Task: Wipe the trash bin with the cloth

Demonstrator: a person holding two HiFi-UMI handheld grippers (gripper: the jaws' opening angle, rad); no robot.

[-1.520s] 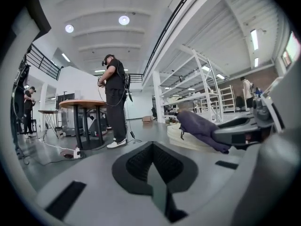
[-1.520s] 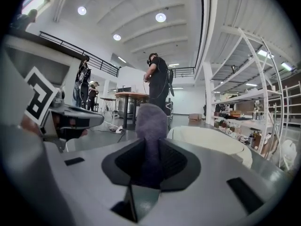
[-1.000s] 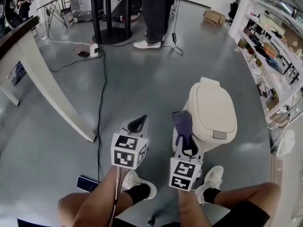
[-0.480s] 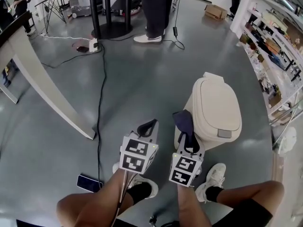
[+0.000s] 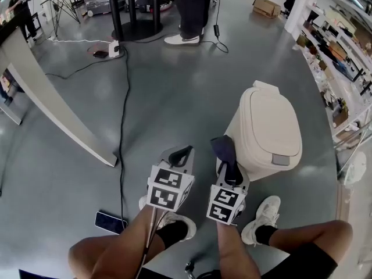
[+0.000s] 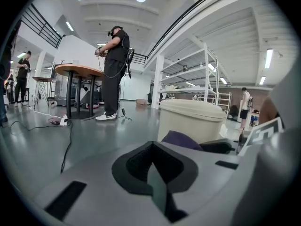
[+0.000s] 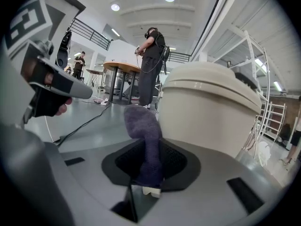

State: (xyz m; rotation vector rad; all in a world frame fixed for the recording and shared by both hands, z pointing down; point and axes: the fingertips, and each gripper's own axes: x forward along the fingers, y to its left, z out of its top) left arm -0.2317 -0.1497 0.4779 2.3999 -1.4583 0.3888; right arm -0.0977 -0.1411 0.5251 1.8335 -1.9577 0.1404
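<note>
Cloth of a dark purple, fuzzy fabric stood pinched between the closed jaws of the right gripper, its free end rising above them and folding over toward the left. In the right gripper view the cloth filled the gap at the right gripper, and the cream plastic trash bin with a closed lid loomed just behind it on the right. Whether cloth and bin touched could not be told. In the head view the trash bin sat on the grey polished floor, just ahead and right of the person's white sneaker.

The left gripper hovered beside the right one, its jaws pressed together with nothing between them, as the left gripper view showed; the bin and a bit of cloth appeared beyond it to the right.

A black cable ran down the floor on the left, and a dark flat phone lay near the person's left knee. A standing person in dark trousers was well away, next to a table on black legs. White shelving lined the right side.
</note>
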